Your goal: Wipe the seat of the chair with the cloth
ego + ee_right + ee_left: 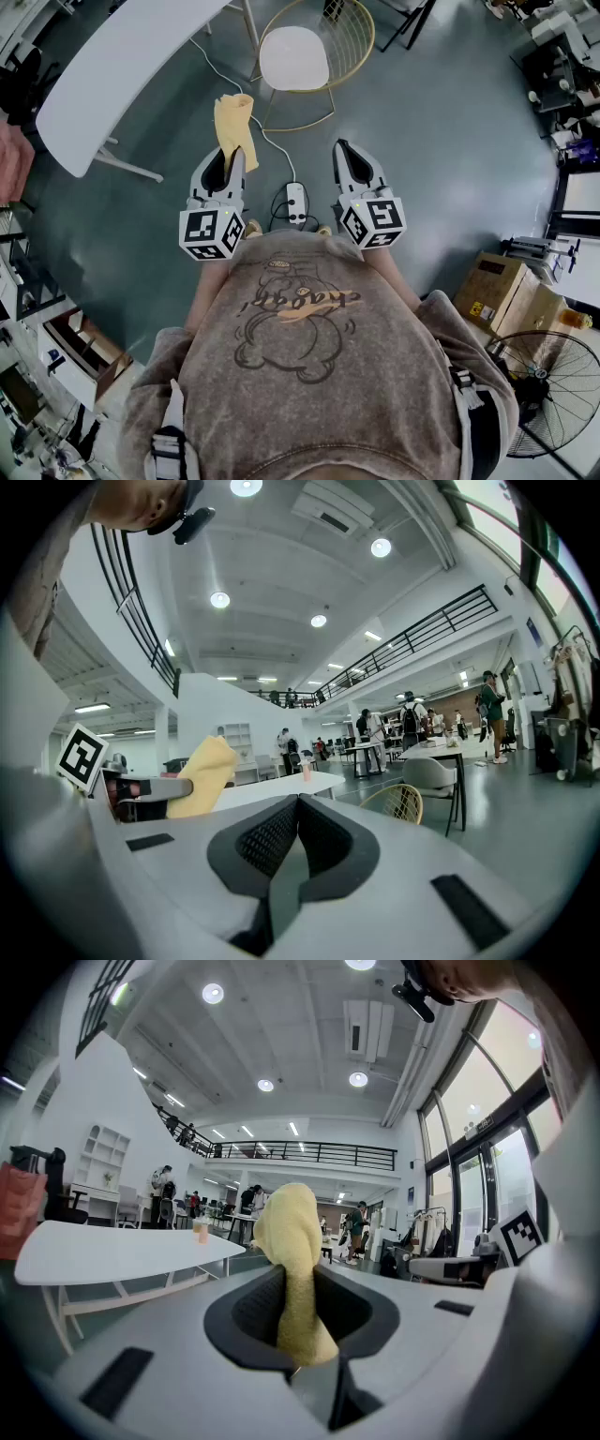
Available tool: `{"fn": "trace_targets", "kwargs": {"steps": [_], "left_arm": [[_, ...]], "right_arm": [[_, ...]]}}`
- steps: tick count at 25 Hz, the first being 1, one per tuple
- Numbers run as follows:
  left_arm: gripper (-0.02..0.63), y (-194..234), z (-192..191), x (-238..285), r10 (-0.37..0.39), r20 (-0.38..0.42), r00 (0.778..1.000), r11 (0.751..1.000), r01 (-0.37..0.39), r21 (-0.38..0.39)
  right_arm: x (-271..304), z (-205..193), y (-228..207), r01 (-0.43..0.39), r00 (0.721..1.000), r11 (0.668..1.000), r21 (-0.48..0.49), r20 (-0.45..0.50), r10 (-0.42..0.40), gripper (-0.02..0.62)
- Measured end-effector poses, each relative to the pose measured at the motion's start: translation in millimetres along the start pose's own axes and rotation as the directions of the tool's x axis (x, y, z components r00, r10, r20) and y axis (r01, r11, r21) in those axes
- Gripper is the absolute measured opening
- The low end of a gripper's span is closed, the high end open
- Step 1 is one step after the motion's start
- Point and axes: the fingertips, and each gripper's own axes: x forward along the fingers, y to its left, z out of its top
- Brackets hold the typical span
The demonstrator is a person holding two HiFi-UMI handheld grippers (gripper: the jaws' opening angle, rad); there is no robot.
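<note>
A grey floor [450, 141] is seen below, with a long white counter [122, 66] at the upper left. A chair [294, 58] with a white seat and gold wire back is set just beside the counter, well apart from both grippers. The left gripper [230, 155] is clamped on a yellow cloth [233, 117], which sticks out past its jaws. The right gripper [345, 150] is closed on nothing. A power strip [296, 202] is seen on the floor between them.
</note>
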Motion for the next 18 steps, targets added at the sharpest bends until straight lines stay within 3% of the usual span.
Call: {"fn": "trace_targets", "kwargs": {"steps": [11,18], "left_arm": [[0.091,12.2,-2.8,11.2,-0.037,-0.014,0.999,0.999,0.037,0.000],[0.091,55.5,8.1,27.1,-0.105,-0.018,0.994,0.994,0.105,0.004]], "right_arm": [[15.0,0.1,5.3,0.012,1.000,1.000,0.011,0.005,-0.012,0.023],[47.1,-3.4,27.1,0.070,0.998,0.998,0.005,0.004,-0.070,0.023]]}}
